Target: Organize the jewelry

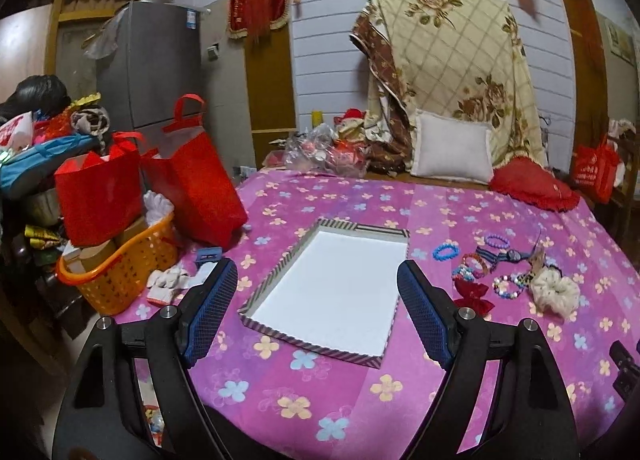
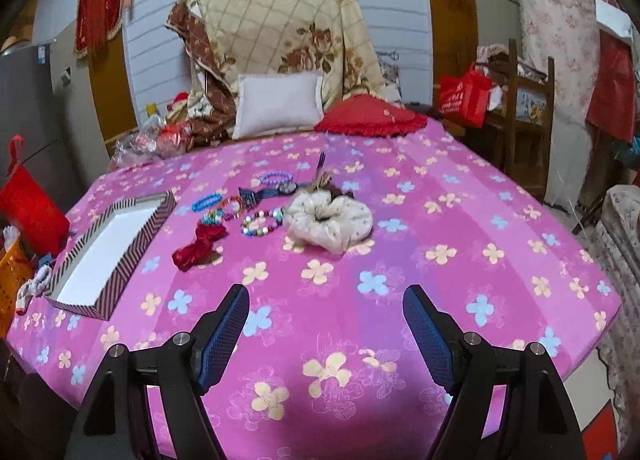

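Note:
A shallow striped box with a white inside lies empty on the pink flowered bed; it also shows in the right wrist view. To its right lies a cluster of jewelry: a cream scrunchie, a red bow, a blue bead bracelet, a purple bracelet, a multicolour bead bracelet and a dark hair tie. My left gripper is open and empty, just above the box. My right gripper is open and empty, short of the jewelry.
Two red gift bags and an orange basket stand at the bed's left edge. A white pillow and a red cushion lie at the far side. A wooden chair stands to the right.

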`<state>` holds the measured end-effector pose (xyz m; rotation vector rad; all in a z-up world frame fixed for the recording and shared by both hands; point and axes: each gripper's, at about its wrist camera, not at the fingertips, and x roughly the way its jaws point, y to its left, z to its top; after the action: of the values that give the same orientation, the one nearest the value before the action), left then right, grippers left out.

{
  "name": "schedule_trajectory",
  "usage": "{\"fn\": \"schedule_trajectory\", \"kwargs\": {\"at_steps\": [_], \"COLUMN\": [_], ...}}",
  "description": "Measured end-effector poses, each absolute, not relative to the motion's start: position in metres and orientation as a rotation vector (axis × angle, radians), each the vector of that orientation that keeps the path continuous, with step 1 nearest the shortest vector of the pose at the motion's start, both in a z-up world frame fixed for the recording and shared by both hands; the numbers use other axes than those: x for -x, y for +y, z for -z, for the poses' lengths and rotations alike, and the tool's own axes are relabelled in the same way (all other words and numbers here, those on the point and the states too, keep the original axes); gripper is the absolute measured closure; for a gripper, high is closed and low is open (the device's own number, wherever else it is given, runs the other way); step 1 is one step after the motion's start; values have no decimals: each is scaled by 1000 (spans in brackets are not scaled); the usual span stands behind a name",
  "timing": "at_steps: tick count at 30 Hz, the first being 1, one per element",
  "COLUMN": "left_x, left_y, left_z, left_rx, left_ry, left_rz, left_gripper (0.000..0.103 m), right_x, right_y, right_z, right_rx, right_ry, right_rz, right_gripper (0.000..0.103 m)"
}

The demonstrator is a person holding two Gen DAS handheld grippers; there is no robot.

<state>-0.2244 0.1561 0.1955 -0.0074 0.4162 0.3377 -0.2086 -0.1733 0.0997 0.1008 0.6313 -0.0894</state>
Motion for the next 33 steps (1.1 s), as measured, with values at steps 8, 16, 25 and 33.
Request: {"fn": "schedule_trajectory", "kwargs": {"at_steps": [8, 16, 25, 33], "left_x": [162, 96, 36, -5], "left_y": [127, 109, 82, 65], "left_z": [-159, -133, -100, -65], "left_rx": [-59, -41, -13, 24], "left_ry": [597, 784, 926, 1012], "left_rz": [-211, -94, 63, 148], "left_gripper": [21, 21, 21, 21], "right_x": [161, 99, 60, 9], "right_y": [-177, -187, -187, -176], "right_z": [-74, -73, -58, -55], "right_rx": [-78, -107, -27, 44], "right_ry": [767, 813, 870, 873], "right_rz": [58, 53, 18, -65], "right_gripper": [26, 26, 35, 37]}}
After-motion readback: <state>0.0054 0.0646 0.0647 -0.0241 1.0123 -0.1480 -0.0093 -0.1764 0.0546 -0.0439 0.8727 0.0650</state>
